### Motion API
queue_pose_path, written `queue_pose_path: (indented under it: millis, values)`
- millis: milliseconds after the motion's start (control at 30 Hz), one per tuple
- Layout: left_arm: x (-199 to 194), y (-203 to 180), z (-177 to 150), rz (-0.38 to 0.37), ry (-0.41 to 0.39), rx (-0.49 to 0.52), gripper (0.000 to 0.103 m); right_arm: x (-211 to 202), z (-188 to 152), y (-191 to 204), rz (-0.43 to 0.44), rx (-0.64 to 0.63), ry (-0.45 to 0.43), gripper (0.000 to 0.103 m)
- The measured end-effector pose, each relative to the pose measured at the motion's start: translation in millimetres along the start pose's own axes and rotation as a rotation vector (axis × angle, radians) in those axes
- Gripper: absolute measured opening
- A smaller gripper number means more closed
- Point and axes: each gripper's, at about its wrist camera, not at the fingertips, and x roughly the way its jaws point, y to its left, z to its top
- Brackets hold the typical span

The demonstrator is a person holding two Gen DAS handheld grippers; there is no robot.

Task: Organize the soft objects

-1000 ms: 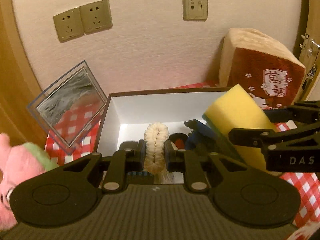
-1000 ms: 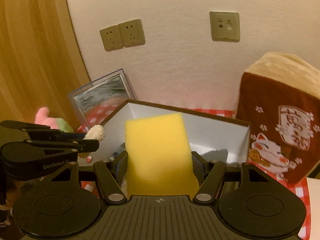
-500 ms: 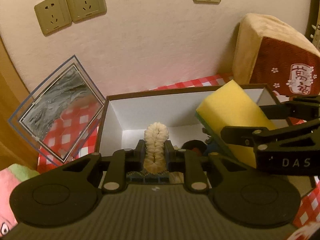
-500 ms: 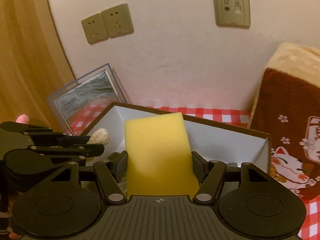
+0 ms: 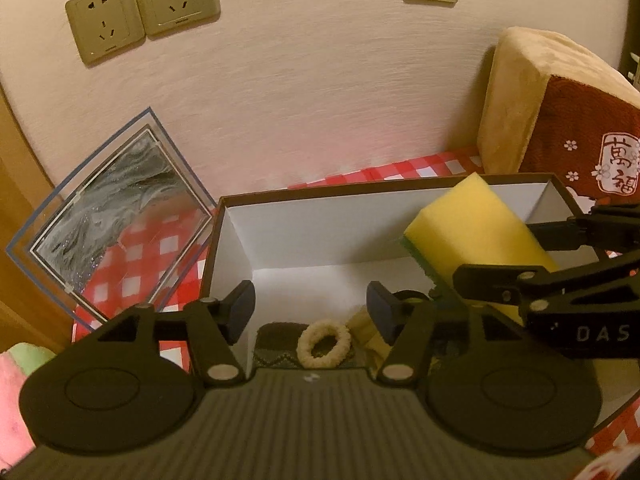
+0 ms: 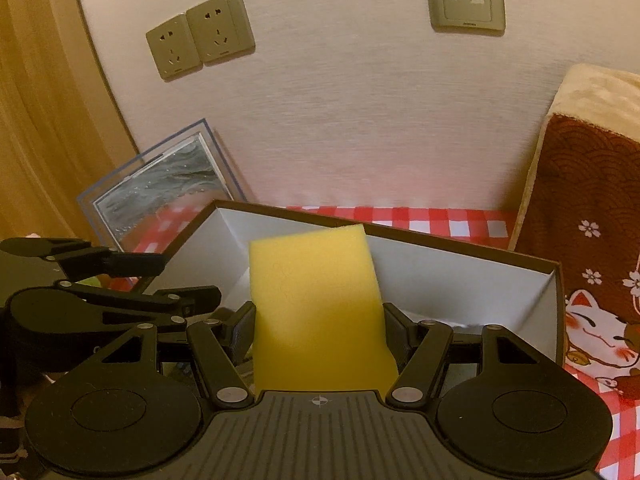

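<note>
My left gripper [image 5: 312, 306] is open and empty above the near end of a brown box with white inner walls [image 5: 320, 216]. A cream fluffy hair tie [image 5: 324, 344] lies in the box just below it, on a dark knitted item [image 5: 276, 332]. My right gripper [image 6: 320, 322] is shut on a yellow sponge [image 6: 316, 304] and holds it over the box [image 6: 460, 272]. The sponge [image 5: 476, 232] and the right gripper also show at the right of the left wrist view. The left gripper shows at the left of the right wrist view [image 6: 176, 280].
The box stands on a red checked cloth [image 5: 132, 264]. A clear square frame [image 5: 112, 216] leans on the wall at the left. A brown cat cushion [image 6: 592, 248] stands at the right. A pink and green plush [image 5: 16, 392] lies at the far left.
My left gripper has opened and let go of the hair tie, which now lies in the box. Both grippers have moved closer to the box. The right gripper still holds the sponge.
</note>
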Motion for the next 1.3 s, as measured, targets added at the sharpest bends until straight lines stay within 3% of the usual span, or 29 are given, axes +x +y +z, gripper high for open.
queue_pose_path:
  millis: [300, 433, 533, 1300]
  values:
    - [-4, 5, -3, -0.005, 0.011, -0.036, 0.062, -4, 1, 1, 0.036, -0.013, -0.006, 0.067]
    - [-8, 7, -5, 0.003, 0.014, -0.039, 0.063, -4, 2, 3, 0.06, -0.003, -0.018, 0.082]
    - [-11, 8, -7, 0.009, 0.016, -0.043, 0.063, -5, 2, 4, 0.053, -0.013, -0.022, 0.085]
    - [-55, -10, -14, -0.001, -0.006, -0.038, 0.064, -43, -15, 0, 0.033, 0.002, -0.022, 0.086]
